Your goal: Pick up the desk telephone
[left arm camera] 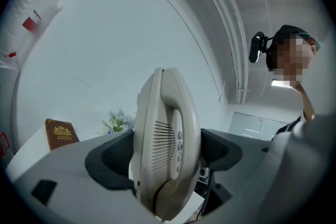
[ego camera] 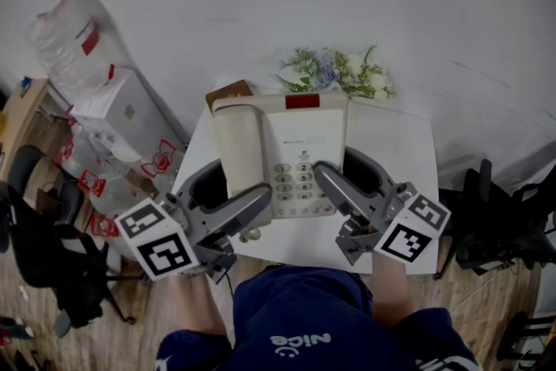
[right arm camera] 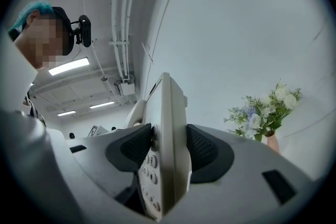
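Note:
A beige desk telephone [ego camera: 282,143], handset on its left and keypad in the middle, is held flat over the small white table [ego camera: 401,154]. It looks raised off the tabletop. My left gripper [ego camera: 236,194] is shut on the telephone's left, handset side [left arm camera: 165,149]; its dark pads press both faces. My right gripper [ego camera: 349,180] is shut on the right edge beside the keypad [right arm camera: 165,155]. In both gripper views the telephone stands edge-on between the jaws, with wall and ceiling behind it.
A brown book [ego camera: 228,93] and a bunch of flowers [ego camera: 334,72] sit at the table's back edge by the white wall. White boxes and plastic bags [ego camera: 113,113] stand at the left. Black chairs [ego camera: 43,243] flank the table on both sides.

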A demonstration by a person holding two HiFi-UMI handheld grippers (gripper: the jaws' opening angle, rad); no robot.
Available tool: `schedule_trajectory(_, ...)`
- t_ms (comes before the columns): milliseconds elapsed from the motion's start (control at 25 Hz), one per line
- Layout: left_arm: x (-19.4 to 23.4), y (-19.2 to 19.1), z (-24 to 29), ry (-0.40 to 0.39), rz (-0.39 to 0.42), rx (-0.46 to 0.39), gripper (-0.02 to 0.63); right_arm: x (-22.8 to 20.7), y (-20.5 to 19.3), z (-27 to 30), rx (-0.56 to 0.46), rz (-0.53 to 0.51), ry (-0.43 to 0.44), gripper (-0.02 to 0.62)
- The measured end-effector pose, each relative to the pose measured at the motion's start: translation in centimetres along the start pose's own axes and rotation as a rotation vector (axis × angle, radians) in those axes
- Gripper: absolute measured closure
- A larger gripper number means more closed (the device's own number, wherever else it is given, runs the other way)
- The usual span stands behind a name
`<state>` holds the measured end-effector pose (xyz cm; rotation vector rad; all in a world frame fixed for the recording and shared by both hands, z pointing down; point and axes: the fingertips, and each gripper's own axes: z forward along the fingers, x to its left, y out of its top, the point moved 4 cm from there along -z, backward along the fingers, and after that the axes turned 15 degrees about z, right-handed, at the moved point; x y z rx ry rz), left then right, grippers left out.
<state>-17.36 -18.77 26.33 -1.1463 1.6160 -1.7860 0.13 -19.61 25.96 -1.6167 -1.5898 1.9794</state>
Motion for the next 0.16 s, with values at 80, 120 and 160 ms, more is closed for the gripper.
schedule_trajectory(80,0.16,0.01,0.08,0.0,-0.001,0.002,0.221,-0.13,0.04,0.12,0.001,0.001,-0.002,0.367)
schedule_trajectory(120,0.23,0.01,0.15,0.0,-0.002,0.003,0.221,-0.23,0.07,0.17,0.001,0.002,-0.003,0.367)
schedule_trajectory(160,0.3,0.01,0.24,0.0,-0.003,0.005,0.221,-0.32,0.11,0.2,0.001,0.003,-0.004,0.367)
